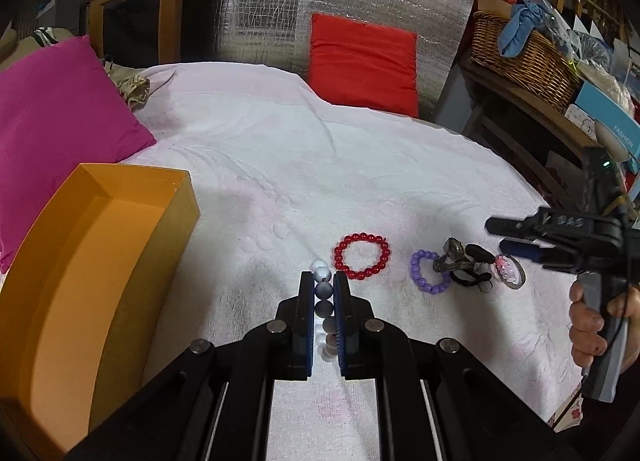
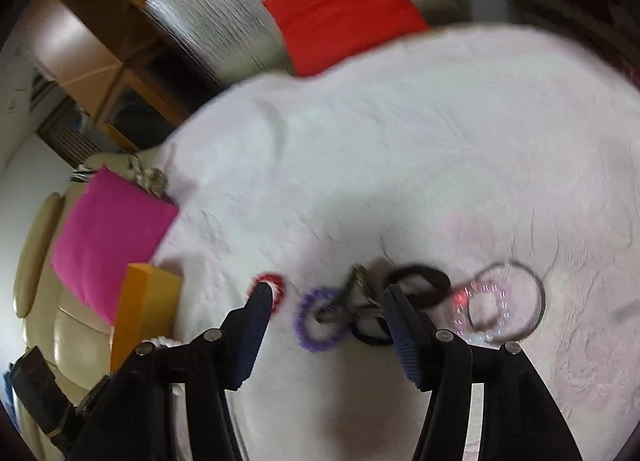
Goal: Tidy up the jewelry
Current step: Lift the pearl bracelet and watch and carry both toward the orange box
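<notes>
My left gripper [image 1: 323, 279] is shut on a string of white and grey beads [image 1: 323, 289], held just above the white towel [image 1: 320, 165]. An open orange box [image 1: 100, 261] stands to its left. A red bead bracelet [image 1: 362, 257] lies just beyond the fingertips. Further right are a purple bead bracelet [image 1: 428, 271], a grey hair clip [image 1: 454, 257], a black hair tie [image 1: 476, 281] and a clear pink ornament [image 1: 508, 271]. My right gripper [image 2: 328, 291] stands open over the purple bracelet [image 2: 300, 317] and the clip [image 2: 356, 285], with nothing gripped. That view is blurred.
A pink cushion [image 1: 60, 109] lies behind the orange box, and a red cushion [image 1: 360, 61] leans on a silver foil panel at the back. A wicker basket [image 1: 520, 53] sits on a wooden shelf to the right. A hand [image 1: 588, 325] holds the right gripper's handle.
</notes>
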`<state>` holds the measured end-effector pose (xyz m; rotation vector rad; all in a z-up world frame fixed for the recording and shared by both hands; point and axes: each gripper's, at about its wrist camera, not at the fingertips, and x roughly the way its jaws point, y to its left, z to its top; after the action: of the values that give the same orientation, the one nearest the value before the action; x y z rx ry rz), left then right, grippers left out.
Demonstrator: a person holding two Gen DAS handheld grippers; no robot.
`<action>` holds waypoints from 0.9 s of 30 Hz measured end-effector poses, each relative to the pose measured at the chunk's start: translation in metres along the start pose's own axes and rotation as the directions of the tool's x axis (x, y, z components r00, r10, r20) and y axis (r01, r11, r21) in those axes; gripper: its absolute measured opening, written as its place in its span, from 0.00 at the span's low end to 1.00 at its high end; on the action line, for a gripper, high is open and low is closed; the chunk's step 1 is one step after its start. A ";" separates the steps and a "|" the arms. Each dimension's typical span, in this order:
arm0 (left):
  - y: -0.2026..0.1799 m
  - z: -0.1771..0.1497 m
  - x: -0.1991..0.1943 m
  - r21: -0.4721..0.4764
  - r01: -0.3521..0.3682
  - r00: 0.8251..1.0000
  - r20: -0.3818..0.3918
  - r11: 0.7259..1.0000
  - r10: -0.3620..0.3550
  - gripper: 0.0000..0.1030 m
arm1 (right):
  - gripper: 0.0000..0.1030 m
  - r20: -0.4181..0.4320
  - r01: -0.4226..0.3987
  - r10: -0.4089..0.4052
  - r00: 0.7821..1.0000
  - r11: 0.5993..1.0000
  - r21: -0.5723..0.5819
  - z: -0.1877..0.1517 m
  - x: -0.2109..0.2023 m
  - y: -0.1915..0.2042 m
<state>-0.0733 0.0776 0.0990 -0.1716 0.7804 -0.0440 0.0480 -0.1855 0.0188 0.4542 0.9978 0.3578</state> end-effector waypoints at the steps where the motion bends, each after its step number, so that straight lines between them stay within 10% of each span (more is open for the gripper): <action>1: 0.000 0.000 0.001 -0.001 -0.003 1.000 -0.001 1.000 0.003 0.09 | 0.47 -0.017 0.005 -0.005 1.000 1.000 0.011 0.001 0.005 -0.004; 15: -0.008 0.000 0.010 0.002 0.012 1.000 -0.029 1.000 -0.012 0.09 | 0.37 -0.027 0.157 -0.161 0.987 0.982 -0.100 0.008 0.051 -0.001; 18: -0.005 0.001 0.011 -0.004 0.008 0.999 -0.033 1.000 -0.009 0.09 | 0.11 -0.015 0.187 -0.191 0.981 0.969 -0.159 0.006 0.054 0.006; 20: -0.003 0.001 0.011 -0.013 0.006 0.999 -0.034 1.000 -0.006 0.09 | 0.11 0.010 0.197 -0.198 0.980 0.966 -0.165 0.005 0.049 0.009; 27: 0.001 0.004 0.002 -0.030 0.000 1.000 -0.001 1.000 0.000 0.09 | 0.11 0.168 0.057 -0.032 0.985 0.987 -0.149 0.011 -0.009 0.022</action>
<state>-0.0690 0.0789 0.0999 -0.1997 0.7822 -0.0324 0.0510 -0.1733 0.0414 0.3161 0.8114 0.3479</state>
